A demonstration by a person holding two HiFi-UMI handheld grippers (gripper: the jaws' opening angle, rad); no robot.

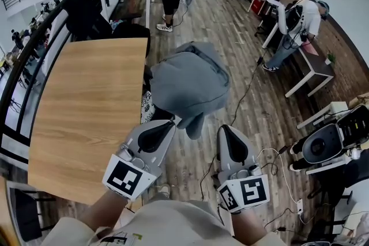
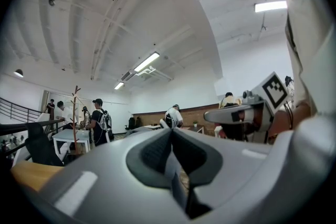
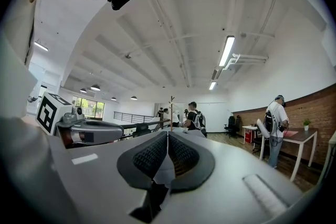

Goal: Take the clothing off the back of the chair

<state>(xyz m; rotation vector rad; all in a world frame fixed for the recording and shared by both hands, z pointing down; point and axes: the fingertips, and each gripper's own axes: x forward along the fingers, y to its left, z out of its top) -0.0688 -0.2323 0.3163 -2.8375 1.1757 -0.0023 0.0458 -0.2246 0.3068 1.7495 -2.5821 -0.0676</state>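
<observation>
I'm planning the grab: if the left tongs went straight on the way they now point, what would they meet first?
Most likely the grey garment hanging just ahead, near its lower edge. The left tongs, shut and empty, point toward it, though the depth between them is hard to judge.

No legible text, brand, number or sign in any view.
Left gripper (image 1: pixel 171 122): cube at 7 o'clock of head view carries black-white left square marker (image 1: pixel 124 177); pattern only, no characters.
Right gripper (image 1: pixel 224 128): cube at 5 o'clock carries right square markers (image 1: pixel 248 193); same kind, no characters.
Small label (image 1: pixel 123 237) at 6 o'clock edge: print too small to read.
</observation>
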